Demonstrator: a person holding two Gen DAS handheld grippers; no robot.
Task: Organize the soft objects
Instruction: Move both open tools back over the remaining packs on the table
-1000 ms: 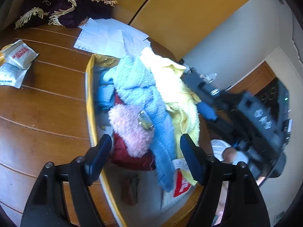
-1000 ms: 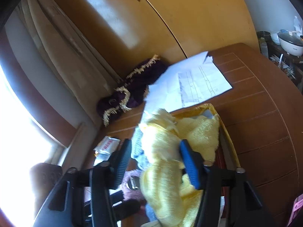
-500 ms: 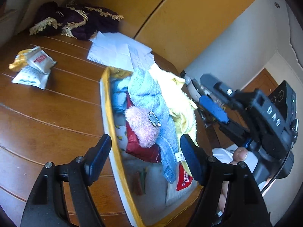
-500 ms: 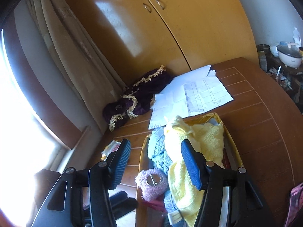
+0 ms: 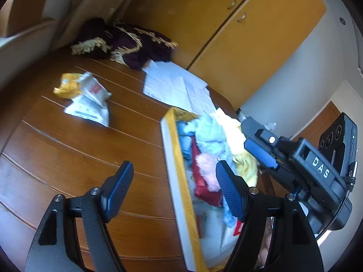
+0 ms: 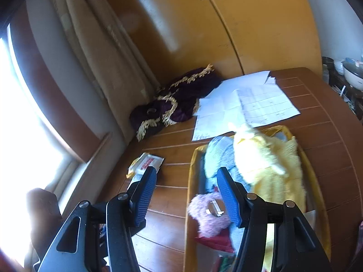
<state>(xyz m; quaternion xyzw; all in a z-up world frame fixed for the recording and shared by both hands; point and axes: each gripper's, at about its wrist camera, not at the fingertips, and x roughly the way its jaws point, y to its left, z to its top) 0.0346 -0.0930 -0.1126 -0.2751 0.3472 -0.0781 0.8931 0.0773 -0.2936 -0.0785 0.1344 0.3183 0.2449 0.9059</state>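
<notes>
Left gripper (image 5: 173, 189), right gripper (image 6: 187, 195): both spread, empty, above box (image 6: 190, 176). Advice: pinch yellow cloth (image 6: 267, 163) by one loose edge.

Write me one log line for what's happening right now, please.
left gripper: open, empty | right gripper: open, empty | yellow cloth, blue cloth, pink fluffy item: in tray

The white letters "DAS" stand on the black body of the right tongs (image 5: 261, 151), seen from the left wrist camera just beside the yellow box (image 5: 181, 181). A white snack packet (image 5: 90, 104) on the bench, well apart from that box, carries red printing too blurred to read. The paper sheets (image 6: 247, 104) beyond the box show ruled tables, their writing illegible.
</notes>
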